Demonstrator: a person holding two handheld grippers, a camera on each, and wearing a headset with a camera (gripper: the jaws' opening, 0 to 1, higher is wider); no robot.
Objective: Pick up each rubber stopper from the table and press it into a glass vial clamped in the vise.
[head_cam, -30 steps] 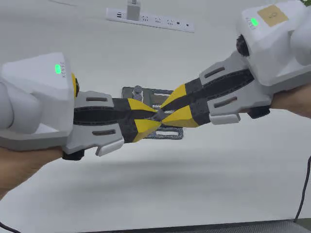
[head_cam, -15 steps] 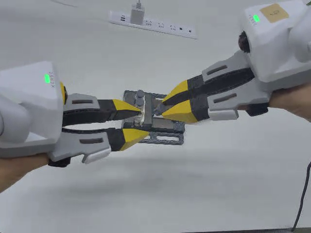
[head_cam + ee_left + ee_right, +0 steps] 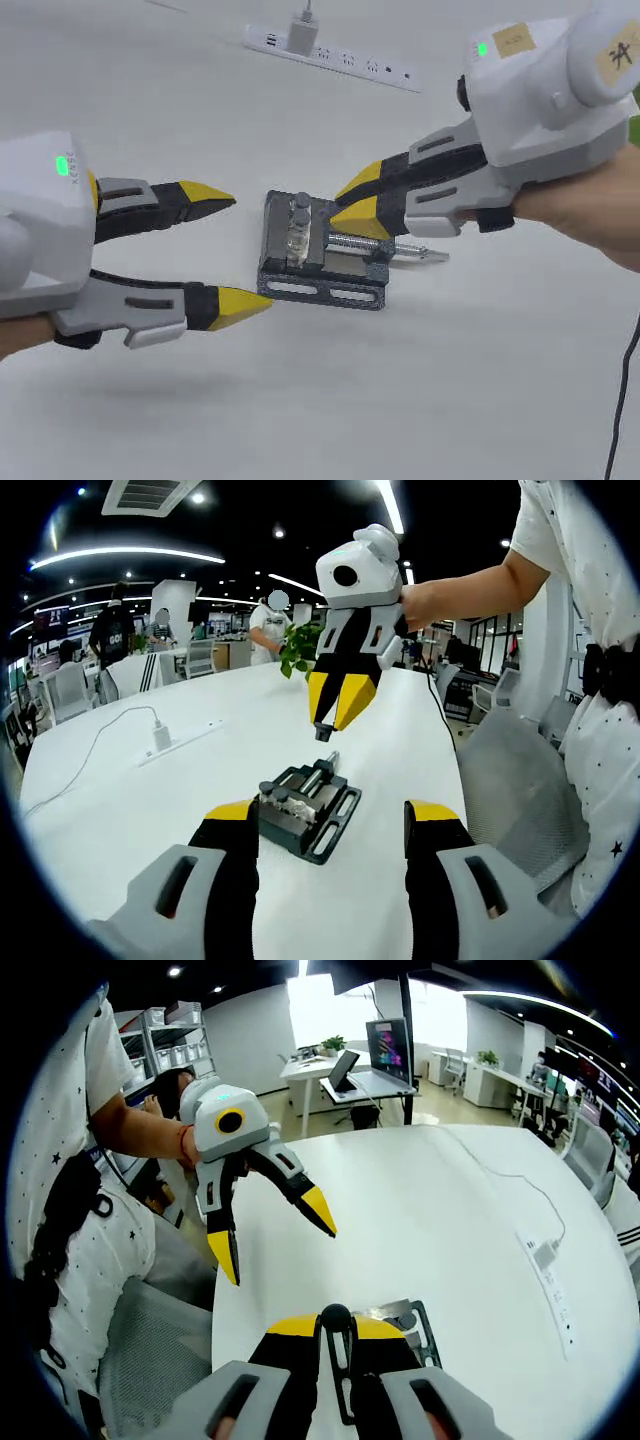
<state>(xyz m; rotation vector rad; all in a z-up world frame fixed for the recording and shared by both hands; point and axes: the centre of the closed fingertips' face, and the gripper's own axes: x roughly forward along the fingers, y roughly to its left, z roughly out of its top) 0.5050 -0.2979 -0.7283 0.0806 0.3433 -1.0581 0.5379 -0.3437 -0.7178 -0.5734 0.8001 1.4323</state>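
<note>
Your left gripper (image 3: 250, 250) and right gripper (image 3: 338, 208) are showing white bodies, yellow-tipped jaws. Stopper (image 3: 335, 1315) is looking black, vise (image 3: 320, 290) dark grey.

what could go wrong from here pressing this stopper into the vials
The small dark rubber stopper is pinched only at the tips of the shut right gripper; it may slip or twist when pressed.
The clear glass vials stand close together in the small grey metal vise; an off-centre push might hit a neighbour or crack glass.
The left gripper is open and off the vise, so the vise may slide on the white table.
</note>
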